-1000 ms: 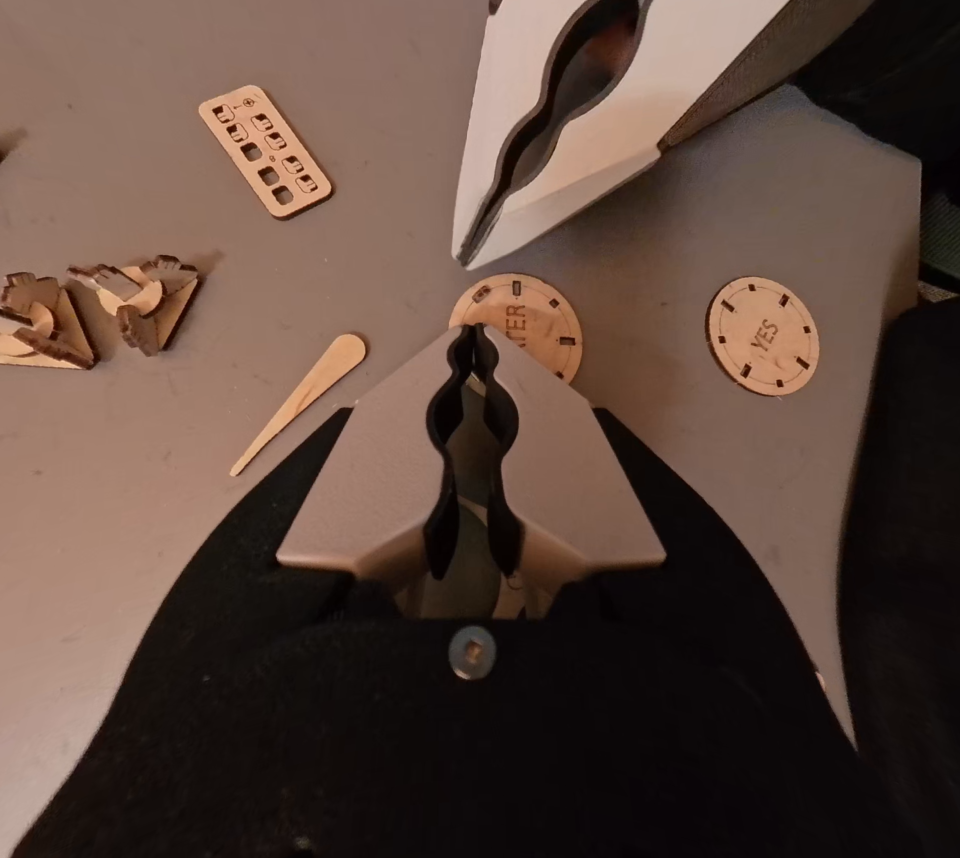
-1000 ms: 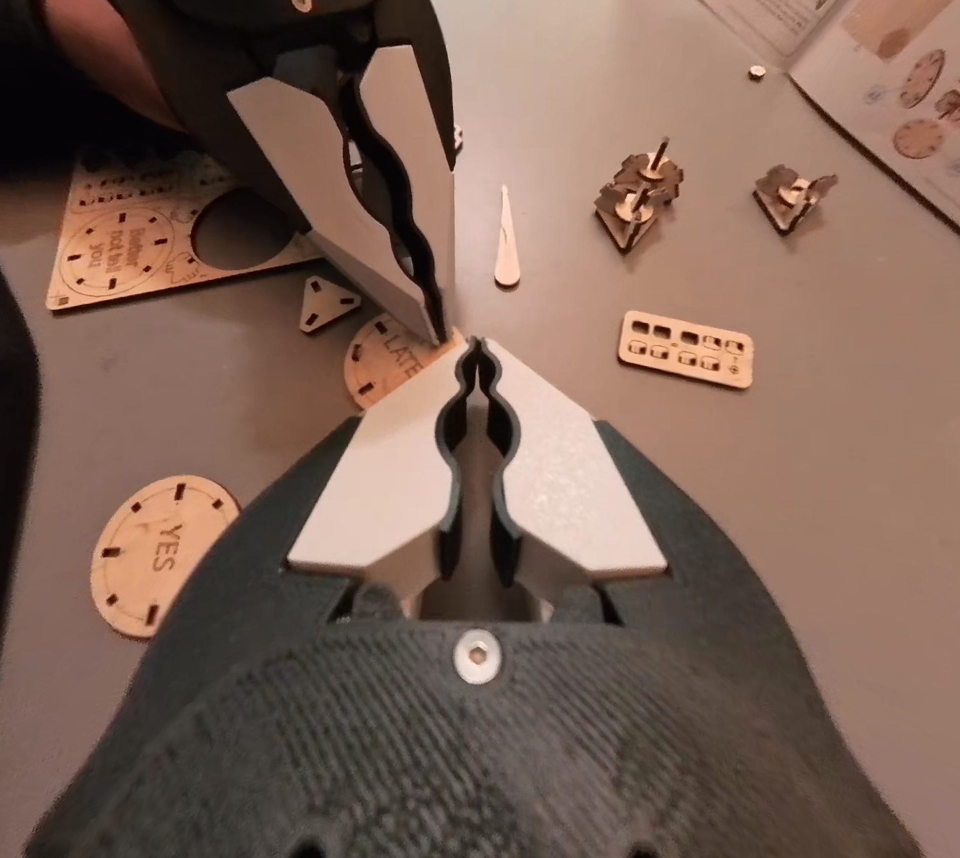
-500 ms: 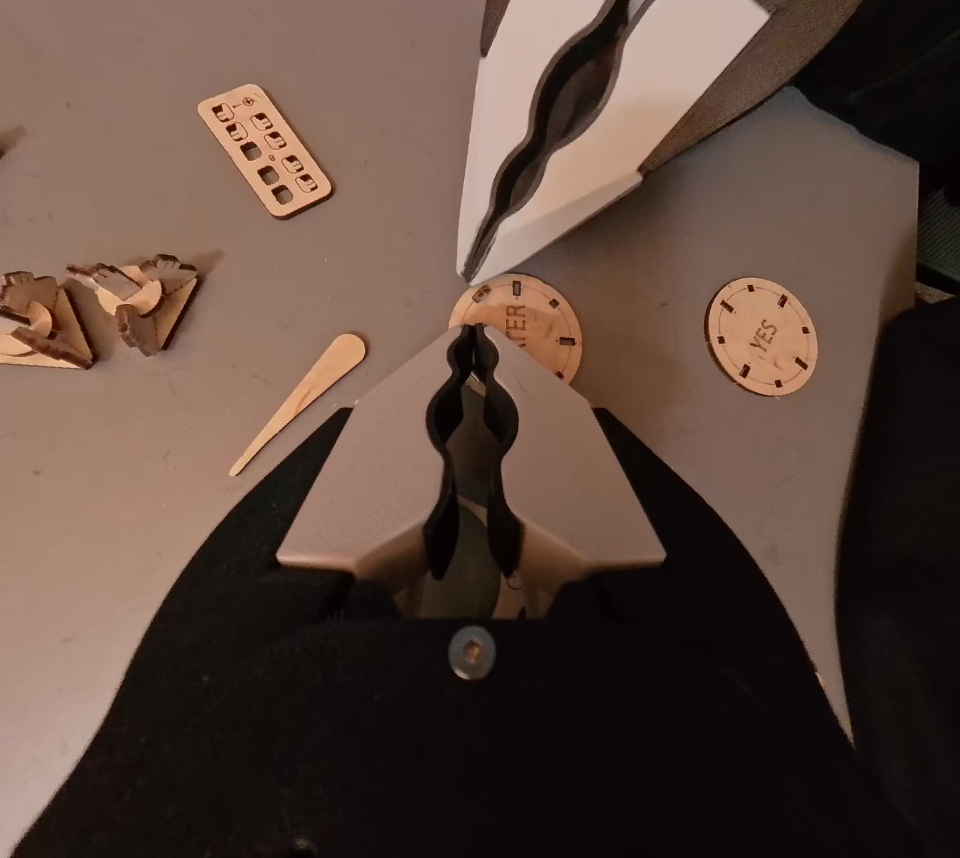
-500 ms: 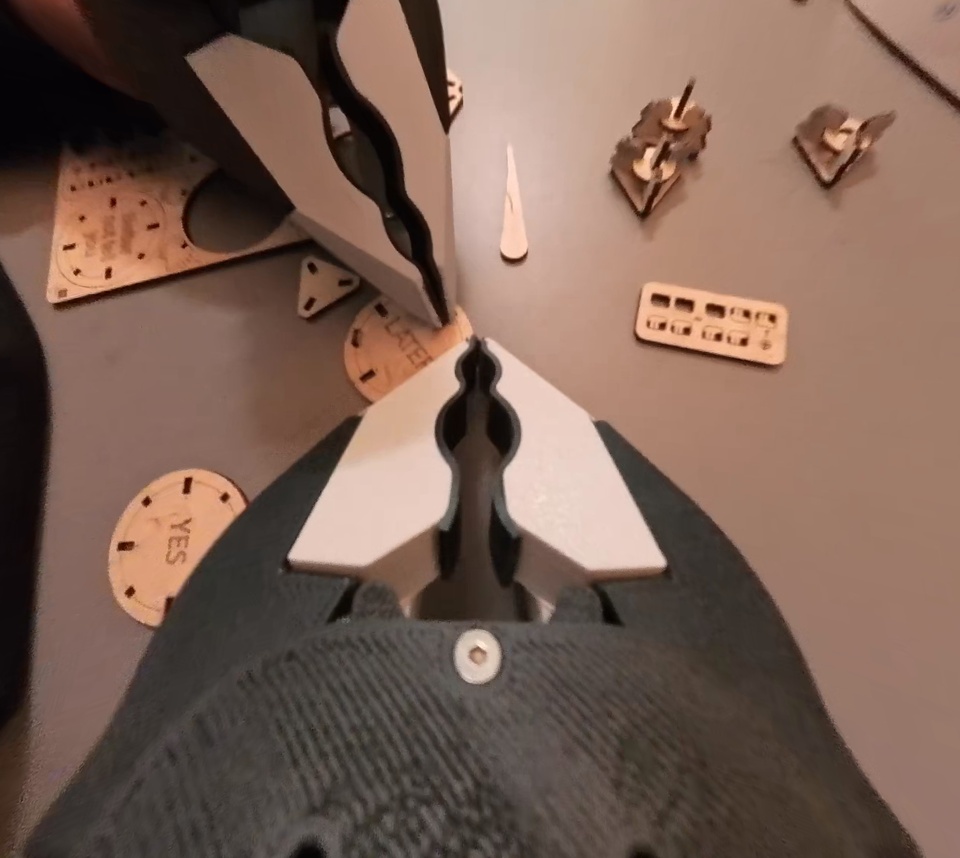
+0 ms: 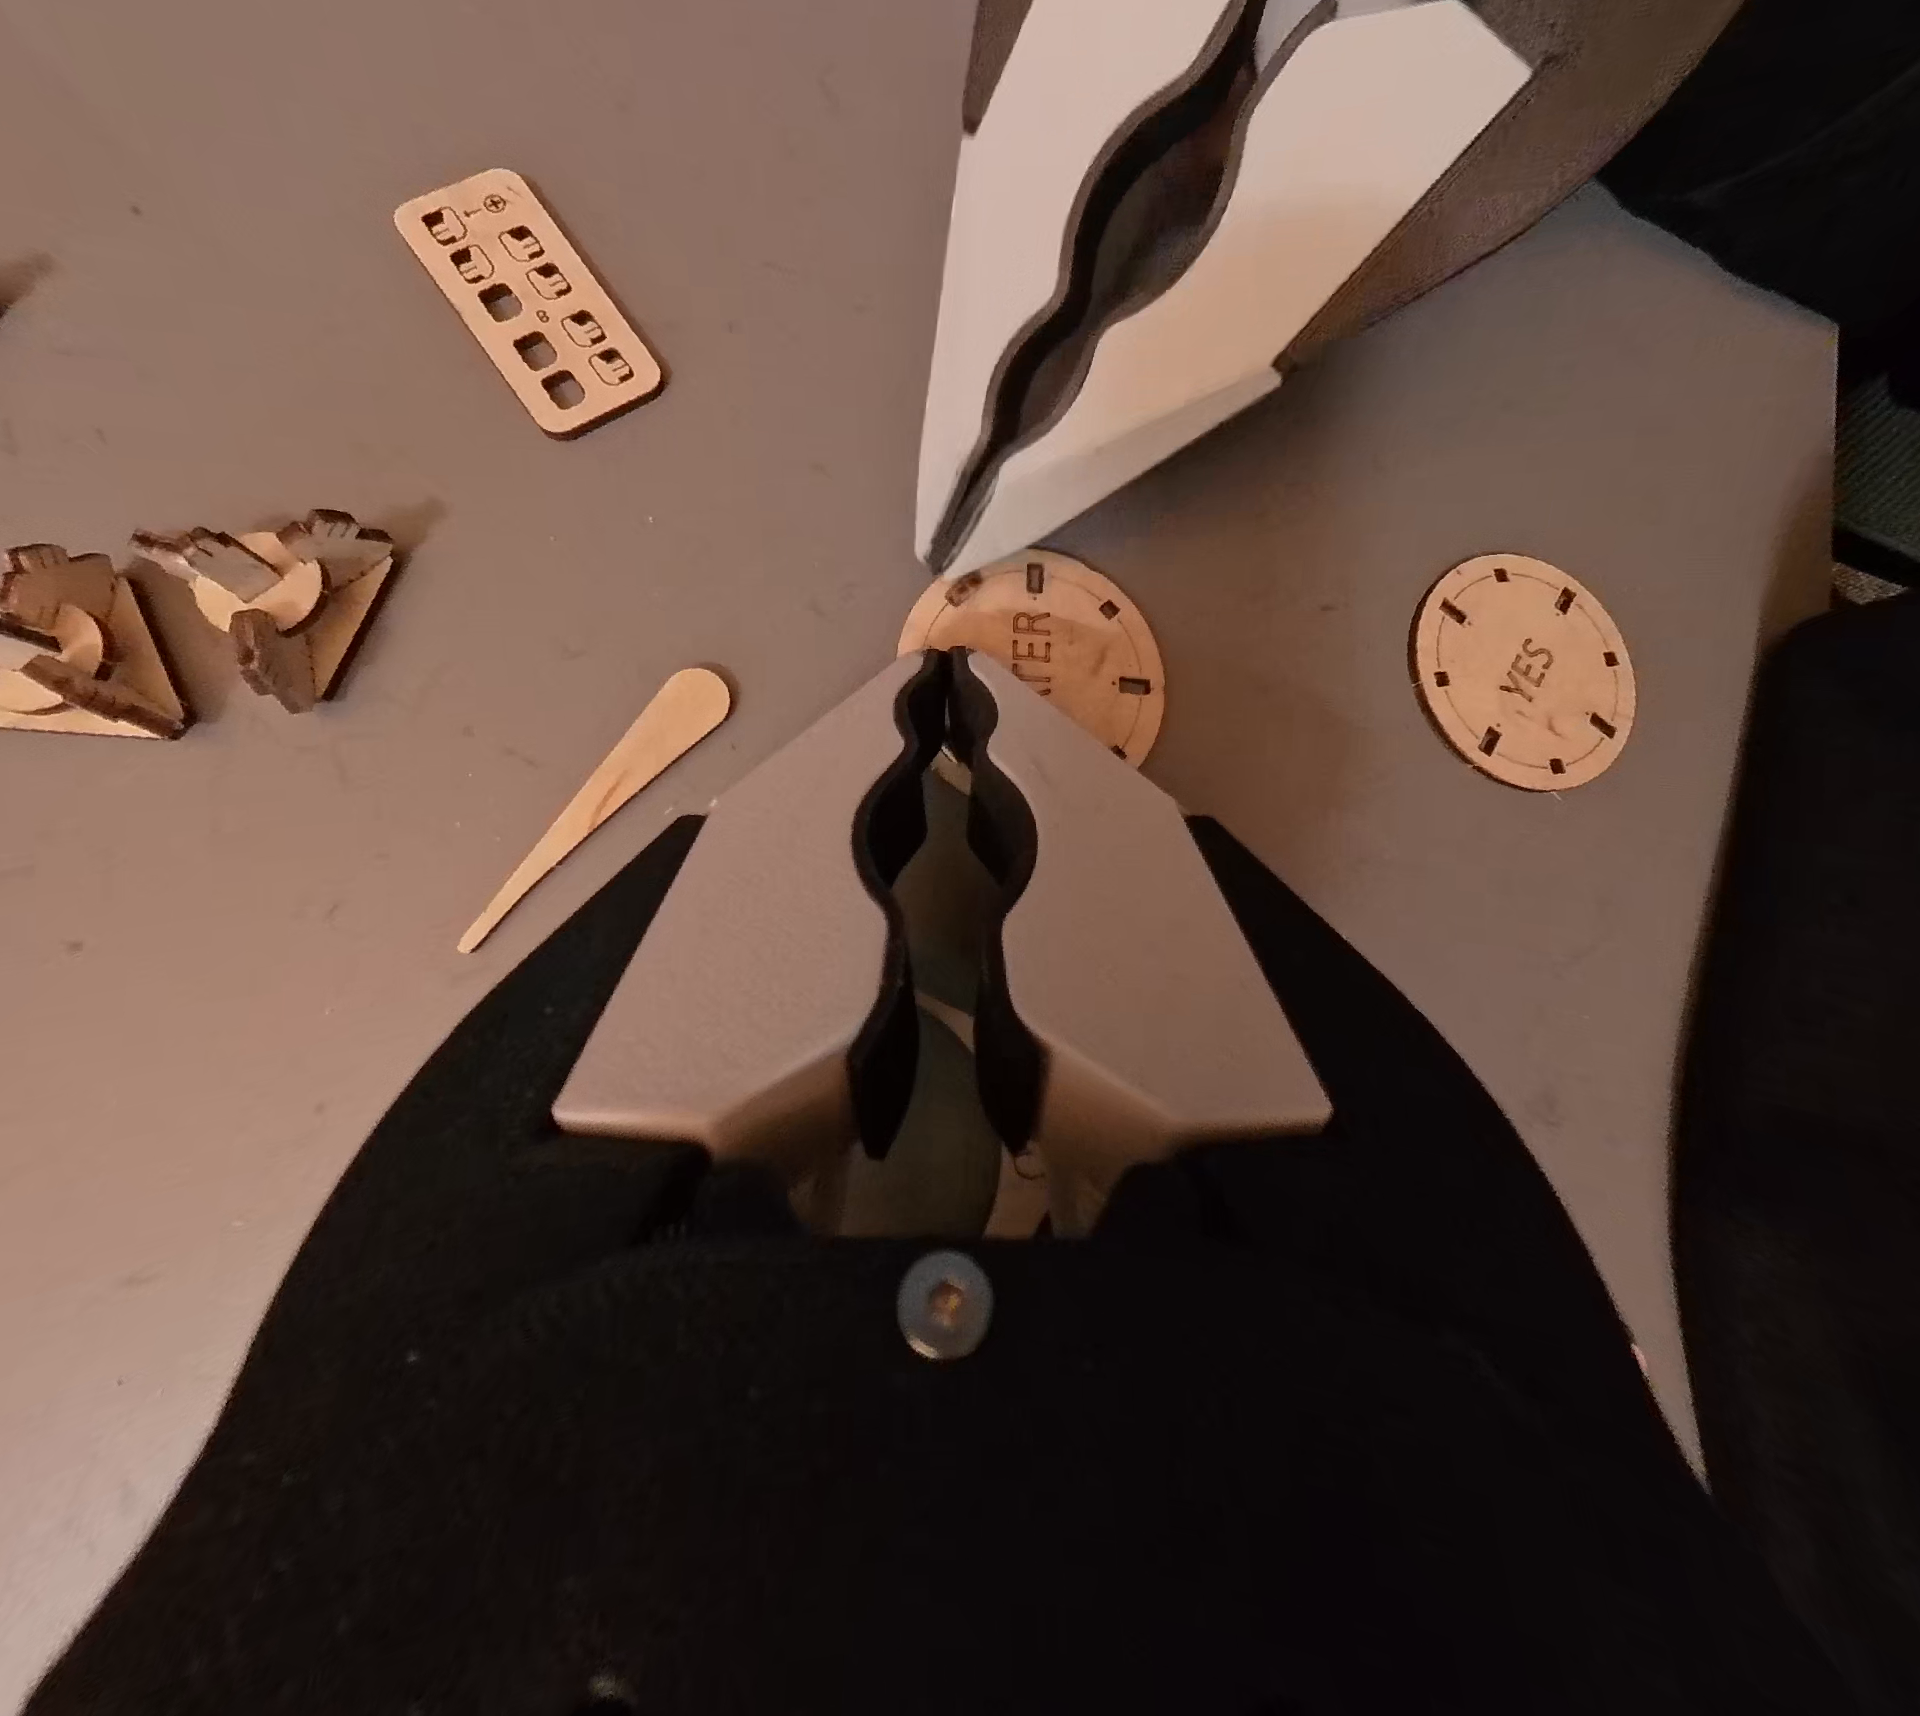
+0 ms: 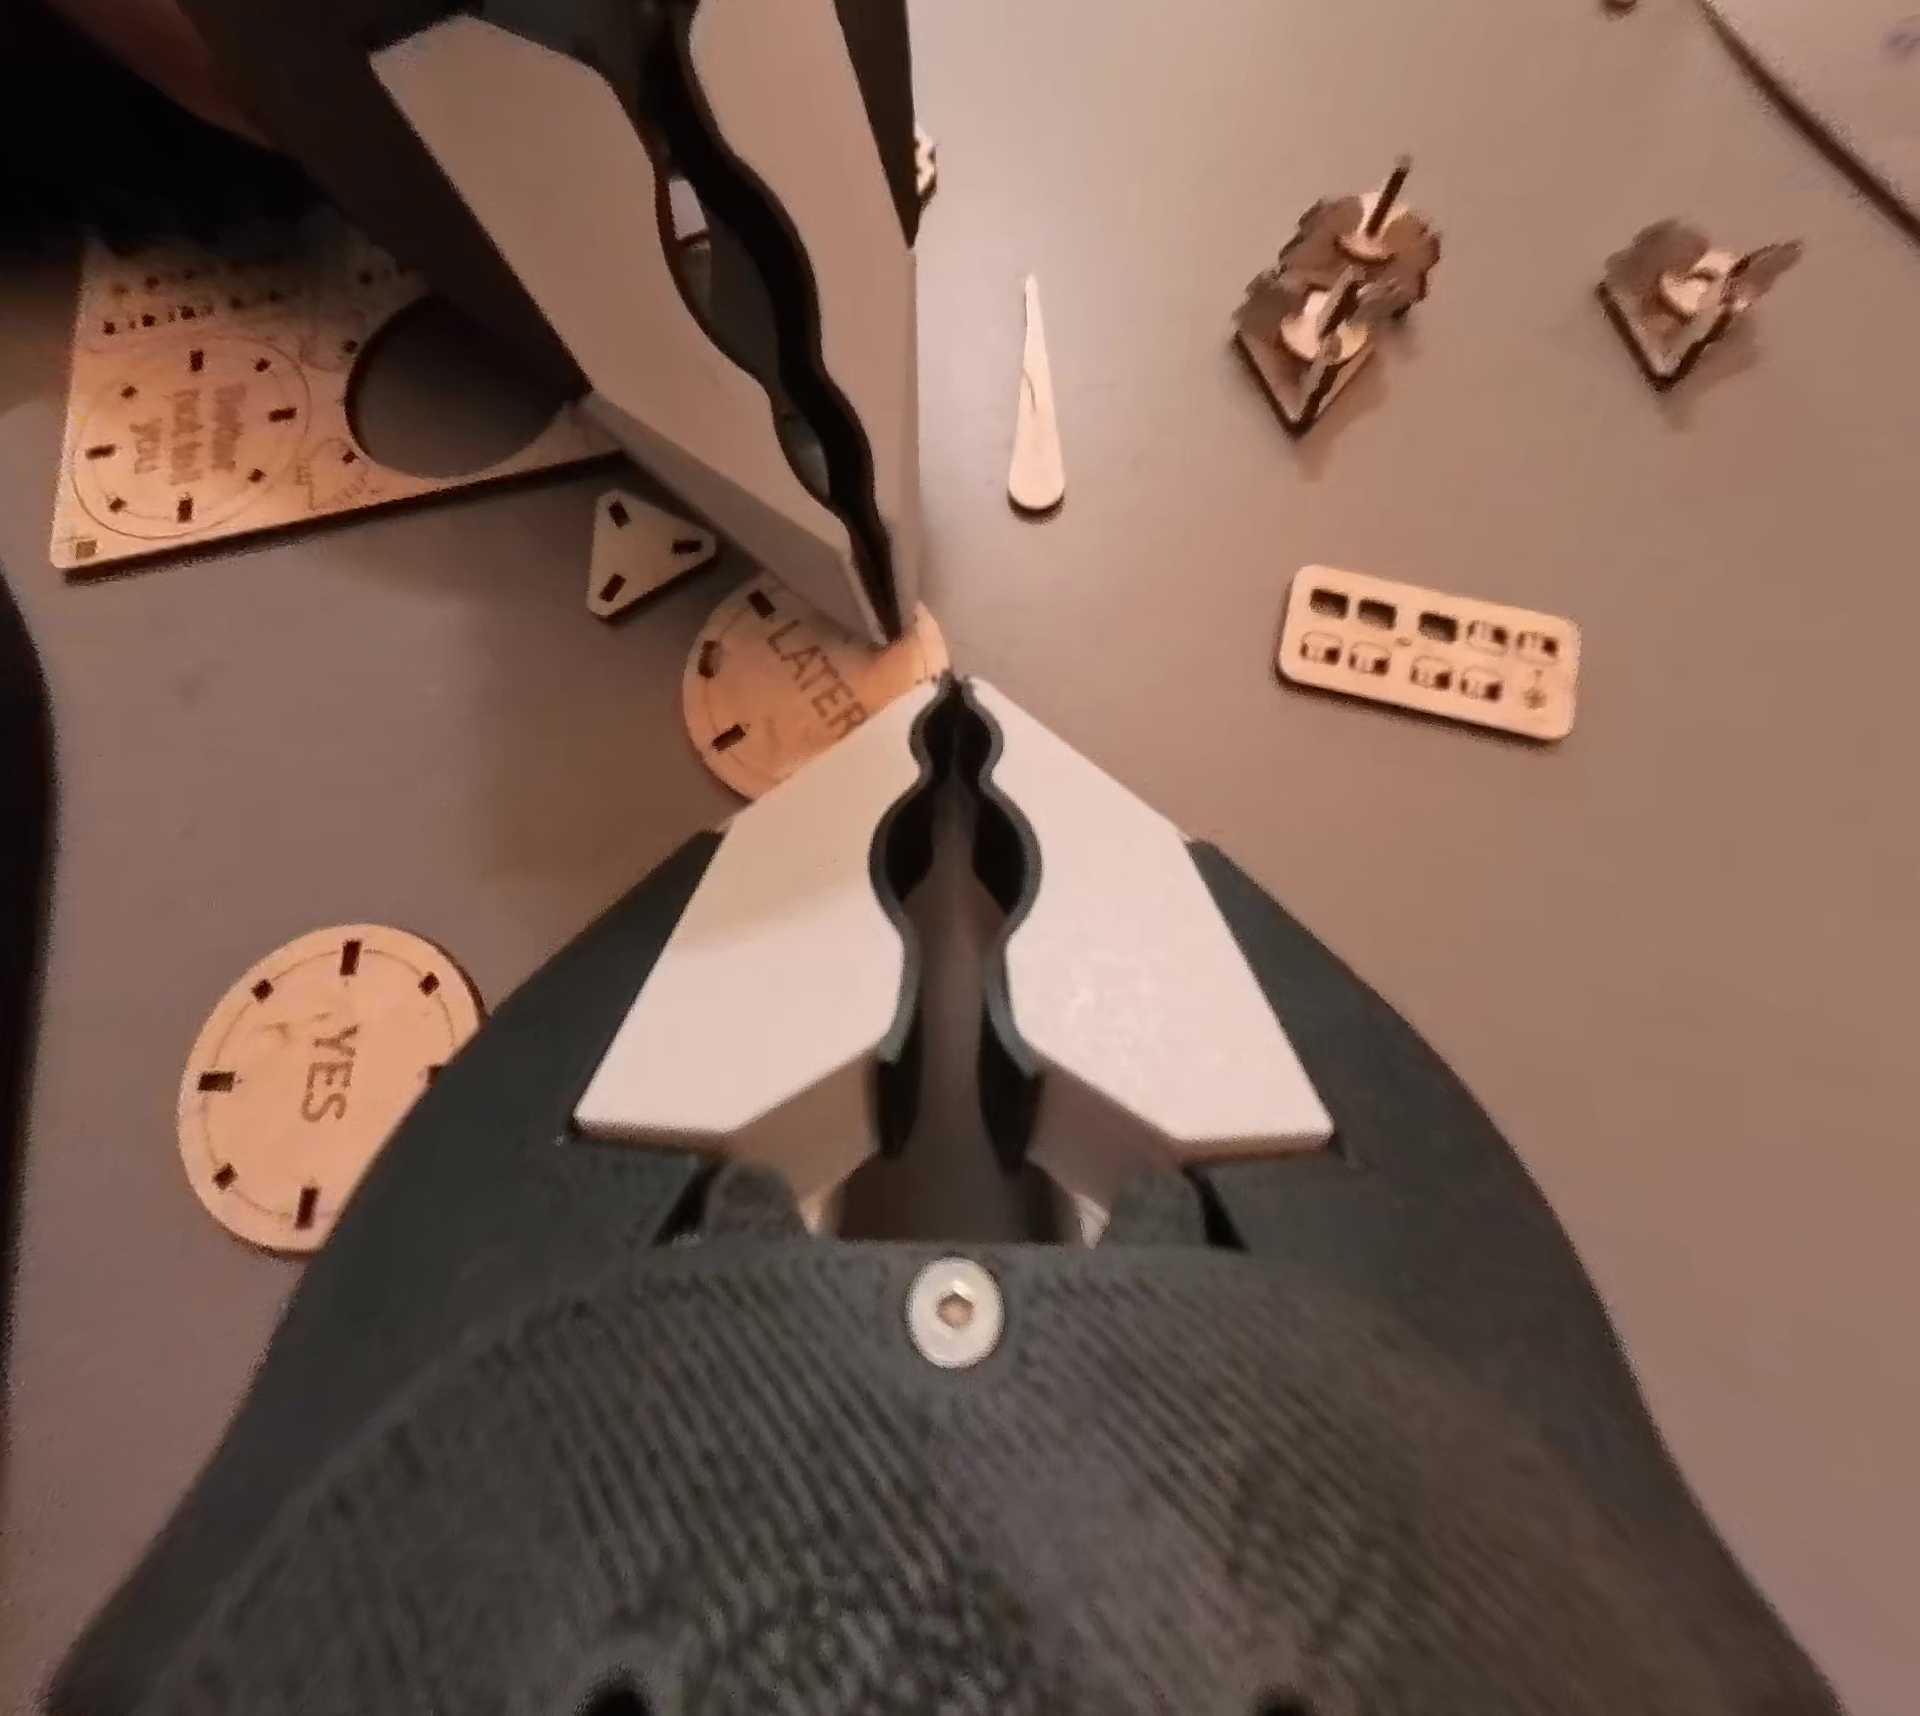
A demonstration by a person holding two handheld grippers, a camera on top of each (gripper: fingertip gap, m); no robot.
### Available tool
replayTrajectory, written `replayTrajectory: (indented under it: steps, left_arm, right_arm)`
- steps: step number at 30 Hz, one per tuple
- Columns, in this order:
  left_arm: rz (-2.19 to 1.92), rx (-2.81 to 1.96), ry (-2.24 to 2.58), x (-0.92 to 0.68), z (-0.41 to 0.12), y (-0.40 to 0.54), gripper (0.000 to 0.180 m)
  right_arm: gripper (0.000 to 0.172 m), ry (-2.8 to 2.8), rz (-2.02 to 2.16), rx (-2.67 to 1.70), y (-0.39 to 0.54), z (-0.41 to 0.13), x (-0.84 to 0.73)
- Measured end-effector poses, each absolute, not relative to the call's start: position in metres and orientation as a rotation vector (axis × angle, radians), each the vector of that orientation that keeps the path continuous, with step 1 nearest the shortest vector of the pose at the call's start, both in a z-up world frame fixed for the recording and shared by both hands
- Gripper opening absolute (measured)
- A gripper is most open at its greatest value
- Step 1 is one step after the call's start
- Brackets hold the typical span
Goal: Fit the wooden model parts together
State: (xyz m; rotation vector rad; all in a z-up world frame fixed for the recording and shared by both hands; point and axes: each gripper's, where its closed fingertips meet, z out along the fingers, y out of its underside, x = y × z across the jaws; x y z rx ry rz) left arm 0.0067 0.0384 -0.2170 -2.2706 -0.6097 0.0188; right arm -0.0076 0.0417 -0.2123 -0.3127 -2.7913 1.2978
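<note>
A round wooden disc with engraved letters [image 5: 1081, 658] lies flat on the grey table [image 5: 727, 56]. My left gripper [image 5: 948, 653] is shut, and its closed tips rest on the disc's near-left part. My right gripper [image 5: 935, 560] comes in from above, also shut, with its tip at the disc's far-left rim. In the right wrist view, my right gripper [image 6: 954, 684] sits at the disc's [image 6: 790, 710] right edge and the left gripper [image 6: 888, 627] stands on the disc. Nothing shows between either pair of pads.
A second engraved disc [image 5: 1522, 674] lies to the right, near the table's edge. A teardrop wooden stick [image 5: 613, 773], a slotted rectangular plate [image 5: 530, 305] and triangular wooden assemblies [image 5: 281, 617] lie to the left. A wooden triangle [image 6: 644, 565] and a cut-out sheet [image 6: 208, 419] lie beyond the disc. The grippers are tip to tip, or close to it.
My right gripper's tip has come down a little to the lettered disc's rim and has tilted. My left gripper and the disc have stayed put. Both grippers stay shut.
</note>
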Motion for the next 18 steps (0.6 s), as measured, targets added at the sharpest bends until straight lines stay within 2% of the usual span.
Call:
replayTrajectory:
  steps: [13,18]
  left_arm:
    - [0.02,-2.271,-0.609,0.007,-0.217,0.038,0.001]
    - [0.016,-2.269,-0.611,0.007,-0.217,0.038,0.001]
  right_arm:
    - [0.0,-2.685,1.348,-0.346,0.044,-0.198,-0.02]
    - [0.0,-2.72,1.266,-0.239,0.041,-0.207,-0.01]
